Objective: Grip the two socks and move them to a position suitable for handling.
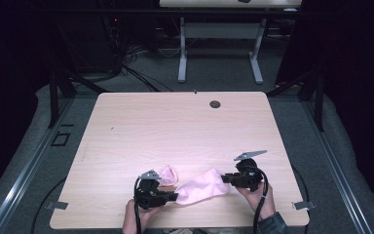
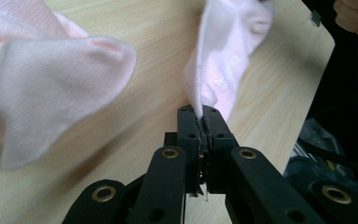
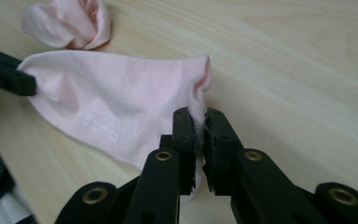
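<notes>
Pink knitted cotton sock (image 1: 202,187), near the wooden table's (image 1: 175,126) front edge, is clamped endwise by left gripper (image 1: 175,197) and right gripper (image 1: 225,178); maintain even tension while spreading it flat.

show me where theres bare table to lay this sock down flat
The whole far half of the table is bare, from the small round hole near the far edge down to the socks. The left side is free too. The near edge is crowded: the stretched pink sock hangs between the left hand-held gripper and the right hand-held gripper, the crumpled sock just behind.
</notes>
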Available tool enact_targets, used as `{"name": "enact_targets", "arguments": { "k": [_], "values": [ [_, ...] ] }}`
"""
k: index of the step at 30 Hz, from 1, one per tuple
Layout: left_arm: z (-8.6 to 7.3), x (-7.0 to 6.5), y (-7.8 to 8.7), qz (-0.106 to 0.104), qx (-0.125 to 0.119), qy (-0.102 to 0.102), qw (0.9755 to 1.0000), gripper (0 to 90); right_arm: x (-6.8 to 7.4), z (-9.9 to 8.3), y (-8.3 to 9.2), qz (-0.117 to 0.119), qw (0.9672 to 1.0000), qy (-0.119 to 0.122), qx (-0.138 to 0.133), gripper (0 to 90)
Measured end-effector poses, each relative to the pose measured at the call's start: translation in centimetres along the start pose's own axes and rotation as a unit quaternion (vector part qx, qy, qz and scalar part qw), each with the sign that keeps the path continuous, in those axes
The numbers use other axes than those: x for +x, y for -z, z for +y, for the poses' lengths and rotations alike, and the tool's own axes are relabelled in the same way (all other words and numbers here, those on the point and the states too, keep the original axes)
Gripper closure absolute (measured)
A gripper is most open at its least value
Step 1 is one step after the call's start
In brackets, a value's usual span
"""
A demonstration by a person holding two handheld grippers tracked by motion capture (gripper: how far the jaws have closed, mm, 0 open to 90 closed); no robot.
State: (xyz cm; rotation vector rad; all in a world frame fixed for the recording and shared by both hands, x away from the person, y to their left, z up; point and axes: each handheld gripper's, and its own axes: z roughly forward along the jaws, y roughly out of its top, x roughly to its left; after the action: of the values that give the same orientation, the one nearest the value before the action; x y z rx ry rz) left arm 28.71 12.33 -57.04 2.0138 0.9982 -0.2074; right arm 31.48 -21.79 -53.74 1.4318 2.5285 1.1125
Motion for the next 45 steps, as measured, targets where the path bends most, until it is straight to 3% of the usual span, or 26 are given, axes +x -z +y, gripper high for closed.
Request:
{"name": "enact_targets", "arguments": {
  "k": [5, 9, 13, 16, 17, 21, 25, 26, 27, 30, 33, 38, 44, 45],
  "values": [
    [-0.3, 0.8, 0.6, -0.02, 0.036, 0.019, 0.999, 87.5, 1.6, -1.8, 0.8, 0.001, 0.9998, -0.009, 0.015, 83.0],
    [-0.6, 1.0, 1.0, -0.023, 0.044, 0.024, 0.9985, 87.2, 2.4, -2.5, 0.2, -0.007, 0.9996, -0.007, 0.025, 82.4],
    [-1.1, 1.1, 1.5, -0.002, 0.045, 0.024, 0.9987, 75.7, 2.9, -3.1, -0.9, -0.007, 0.9991, -0.008, 0.041, 77.1],
    [-1.1, 1.0, 2.5, 0.022, 0.03, 0.018, 0.9991, 63.4, 3.0, -3.4, -1.3, -0.01, 0.9993, -0.007, 0.035, 60.0],
    [-1.1, 1.0, 2.5, 0.022, 0.03, 0.018, 0.9991, 60.0, 3.0, -3.4, -1.3, -0.01, 0.9993, -0.007, 0.035, 60.0],
    [-0.8, 0.4, 3.7, 0.048, 0.012, -0.002, 0.9988, 52.6, 2.6, -3.3, -0.6, -0.007, 0.9998, 0.005, 0.016, 42.2],
    [-0.1, 0.1, 4.7, 0.094, -0.012, -0.022, 0.9952, 44.2, 2.2, -2.9, 0.3, -0.011, 0.9998, 0.013, -0.004, 28.8],
    [0.4, 0.0, 4.8, 0.118, -0.024, -0.034, 0.9921, 42.5, 2.0, -2.7, 0.7, -0.017, 0.9997, 0.014, -0.014, 25.6],
    [0.4, 0.0, 4.8, 0.118, -0.024, -0.034, 0.9921, 42.5, 2.0, -2.7, 0.7, -0.017, 0.9997, 0.014, -0.014, 25.6],
    [1.3, 0.2, 4.5, 0.139, -0.025, -0.049, 0.9888, 41.1, 1.7, -2.4, 1.0, -0.019, 0.9994, 0.016, -0.023, 23.9],
    [2.5, 0.2, 3.3, 0.155, -0.01, -0.065, 0.9858, 39.3, 1.3, -2.0, 1.2, -0.02, 0.9993, 0.015, -0.03, 23.5],
    [3.2, 0.5, 1.8, 0.162, 0.013, -0.069, 0.9843, 39.6, 1.1, -1.7, 1.3, -0.023, 0.9992, 0.017, -0.027, 24.1],
    [3.7, 1.0, 0.5, 0.187, 0.041, -0.075, 0.9787, 45.0, 1.0, -1.7, 1.1, -0.02, 0.9994, 0.017, -0.022, 25.7],
    [3.7, 1.0, 0.5, 0.187, 0.041, -0.075, 0.9787, 46.3, 1.0, -1.7, 1.1, -0.02, 0.9994, 0.017, -0.022, 25.7]
  ]
}}
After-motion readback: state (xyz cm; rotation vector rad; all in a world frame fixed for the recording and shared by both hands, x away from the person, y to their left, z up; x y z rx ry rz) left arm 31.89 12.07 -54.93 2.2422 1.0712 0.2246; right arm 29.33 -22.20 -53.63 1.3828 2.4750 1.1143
